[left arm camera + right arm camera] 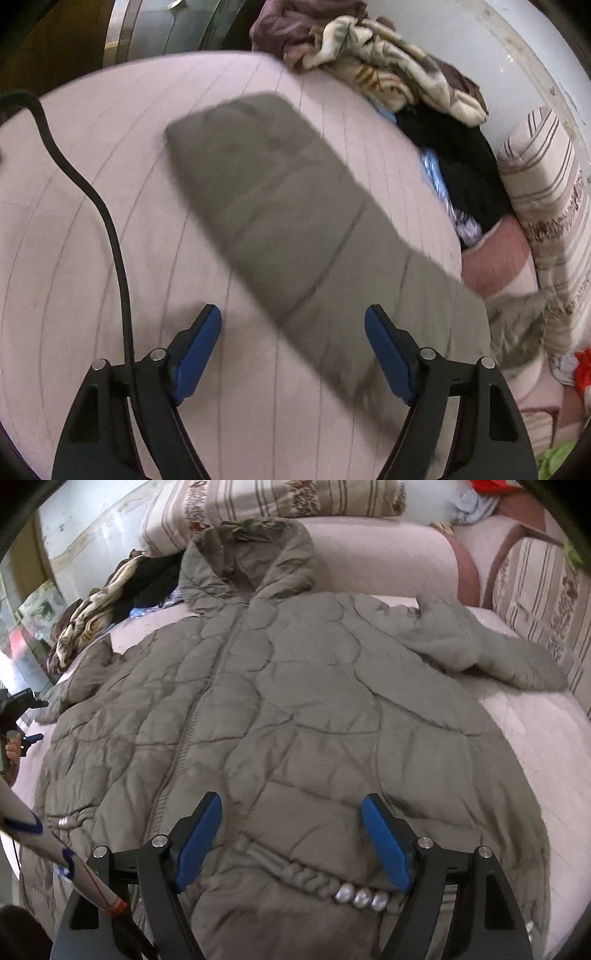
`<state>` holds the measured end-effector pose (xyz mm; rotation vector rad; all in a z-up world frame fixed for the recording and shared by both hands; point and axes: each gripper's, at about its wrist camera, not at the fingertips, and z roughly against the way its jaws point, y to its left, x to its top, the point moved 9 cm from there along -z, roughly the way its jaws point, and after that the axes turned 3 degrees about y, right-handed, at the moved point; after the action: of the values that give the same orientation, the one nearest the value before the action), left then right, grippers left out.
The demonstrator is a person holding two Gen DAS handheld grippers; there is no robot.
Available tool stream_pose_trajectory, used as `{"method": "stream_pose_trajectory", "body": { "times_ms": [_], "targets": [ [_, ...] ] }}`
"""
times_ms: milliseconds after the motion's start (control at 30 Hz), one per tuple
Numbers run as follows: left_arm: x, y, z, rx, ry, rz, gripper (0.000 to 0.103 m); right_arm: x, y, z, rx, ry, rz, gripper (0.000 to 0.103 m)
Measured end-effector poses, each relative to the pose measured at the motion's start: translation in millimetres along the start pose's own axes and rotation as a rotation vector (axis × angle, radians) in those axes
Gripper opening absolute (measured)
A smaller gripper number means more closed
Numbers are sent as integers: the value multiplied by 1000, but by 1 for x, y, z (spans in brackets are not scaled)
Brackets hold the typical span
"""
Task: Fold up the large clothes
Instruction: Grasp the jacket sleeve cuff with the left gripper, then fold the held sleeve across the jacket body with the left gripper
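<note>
A grey-olive quilted puffer jacket (pixel 295 686) lies front up, zipped, across a pink bed sheet (pixel 535 738). Its hood (pixel 251 554) points to the far side and one sleeve (pixel 480 642) stretches out to the right. My right gripper (pixel 291 799) hovers open over the lower front, above a pocket trimmed with silver beads (pixel 362 897). In the left wrist view the other sleeve (pixel 280 206), blurred, runs diagonally over the sheet (pixel 92 240). My left gripper (pixel 292 312) stands open just above it, the sleeve's near edge lying under the gap, closer to the right finger.
A heap of blankets and dark clothes (pixel 388 62) sits at the bed's far edge, beside striped pillows (pixel 546 184). A black cable (pixel 110 229) trails over the sheet on the left. A person's white sleeve (pixel 55 849) crosses the right wrist view's lower left.
</note>
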<state>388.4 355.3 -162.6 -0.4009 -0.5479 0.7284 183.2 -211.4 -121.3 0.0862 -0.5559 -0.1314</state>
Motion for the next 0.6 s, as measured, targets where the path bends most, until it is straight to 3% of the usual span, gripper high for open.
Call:
{"method": "stream_pose_trajectory", "body": {
  "times_ms": [133,267,333,400,500,600],
  "targets": [
    [24,-6,-17,16,-23,17,83,1,-5,-9,7,12,-7,83],
    [34,-15,-26,87,-31,-10,85,1,-8,-18,20,32,-22,85],
    [35,-18,-29,119,-38,-36,75,1,-8,-19,17,30,-18,85],
    [37,-17,-31,182,-38,-66,40,1,-7,-18,11,24,-10,85],
    [37,-15,-30,300,-33,-123,19,0,-8,-18,11,21,-5,85],
    [35,-34,-14,398,-57,-211,9,0,-7,-18,0,18,6,85]
  ]
}}
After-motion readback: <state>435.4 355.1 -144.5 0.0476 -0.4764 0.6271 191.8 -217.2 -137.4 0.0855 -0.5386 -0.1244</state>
